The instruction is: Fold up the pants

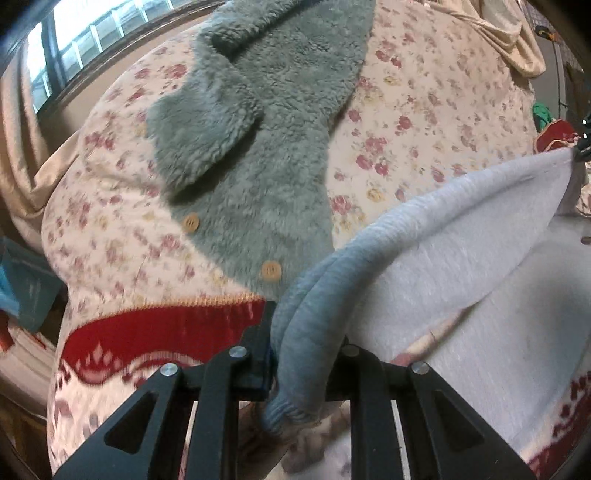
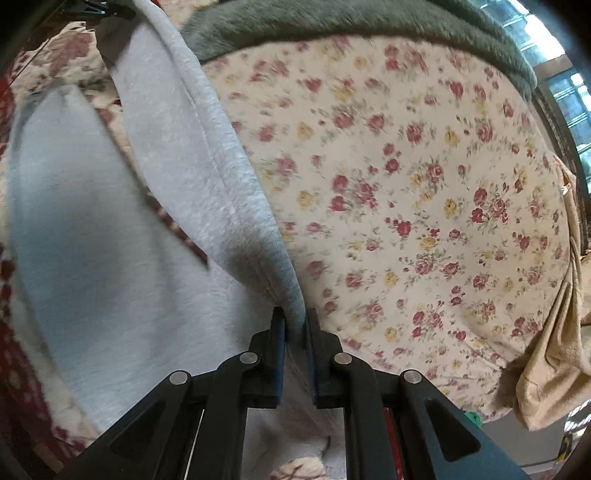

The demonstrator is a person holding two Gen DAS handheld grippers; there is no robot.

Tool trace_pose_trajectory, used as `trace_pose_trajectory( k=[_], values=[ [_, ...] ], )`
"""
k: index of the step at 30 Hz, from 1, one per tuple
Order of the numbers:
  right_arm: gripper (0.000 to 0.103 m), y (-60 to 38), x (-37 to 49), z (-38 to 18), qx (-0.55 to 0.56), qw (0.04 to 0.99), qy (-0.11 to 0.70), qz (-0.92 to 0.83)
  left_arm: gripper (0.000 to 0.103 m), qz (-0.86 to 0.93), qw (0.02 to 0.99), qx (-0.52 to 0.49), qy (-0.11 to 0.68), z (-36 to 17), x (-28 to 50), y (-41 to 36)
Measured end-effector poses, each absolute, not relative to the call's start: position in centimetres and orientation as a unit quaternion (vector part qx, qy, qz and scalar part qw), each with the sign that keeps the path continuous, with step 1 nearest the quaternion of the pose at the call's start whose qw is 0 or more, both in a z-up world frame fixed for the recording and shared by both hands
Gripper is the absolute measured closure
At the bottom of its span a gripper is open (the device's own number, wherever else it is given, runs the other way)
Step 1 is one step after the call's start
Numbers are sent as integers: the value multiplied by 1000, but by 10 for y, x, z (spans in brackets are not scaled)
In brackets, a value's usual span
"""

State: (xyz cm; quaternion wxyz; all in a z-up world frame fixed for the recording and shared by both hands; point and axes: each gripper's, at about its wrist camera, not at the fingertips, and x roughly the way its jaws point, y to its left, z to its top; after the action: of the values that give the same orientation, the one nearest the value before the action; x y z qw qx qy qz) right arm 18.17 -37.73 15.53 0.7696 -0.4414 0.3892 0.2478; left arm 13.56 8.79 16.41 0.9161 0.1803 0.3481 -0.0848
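The left wrist view sits low and very near the bed, looking forward along its own tool across the floral sheet toward the window at the bed's far left. The right wrist view rides just as near, looking along its tool over the same sheet toward the window at the bed's far right. Both views share the sheet, the grey pants stretched above the bed, and the green fleece lying on it.
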Motion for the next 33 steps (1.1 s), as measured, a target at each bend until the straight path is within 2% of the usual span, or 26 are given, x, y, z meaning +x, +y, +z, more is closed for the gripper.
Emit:
trace_pose_trajectory(
  k=[7, 14, 18, 22, 23, 25, 26, 27, 31, 33],
  values=[
    [94, -370, 111, 135, -424, 766, 406, 262, 86, -90, 912, 178, 359, 134, 65, 95],
    [94, -378, 65, 91, -380, 765, 442, 273, 87, -100, 914, 152, 363, 104, 13, 103],
    [94, -382, 45, 60, -362, 760, 464, 277, 87, -87, 906, 204, 361, 86, -7, 90],
    [94, -381, 32, 33, -361, 753, 475, 277, 84, -86, 904, 185, 376, 72, -19, 95],
    [94, -382, 30, 30, -353, 756, 477, 276, 77, -85, 906, 166, 381, 70, -22, 100],
    [94, -387, 27, 29, -338, 761, 479, 277, 56, -85, 909, 132, 387, 66, -28, 110],
    [94, -389, 26, 29, -332, 762, 482, 277, 40, -82, 908, 118, 393, 63, -31, 114],
    [94, -392, 24, 29, -326, 763, 485, 278, 33, -78, 908, 109, 396, 59, -35, 117],
    [94, -395, 12, 26, -339, 749, 490, 290, 32, -68, 908, 65, 408, 52, -48, 131],
    [92, -396, 4, 38, -318, 754, 487, 305, 24, -66, 912, 36, 403, 58, -53, 140]
  ],
)
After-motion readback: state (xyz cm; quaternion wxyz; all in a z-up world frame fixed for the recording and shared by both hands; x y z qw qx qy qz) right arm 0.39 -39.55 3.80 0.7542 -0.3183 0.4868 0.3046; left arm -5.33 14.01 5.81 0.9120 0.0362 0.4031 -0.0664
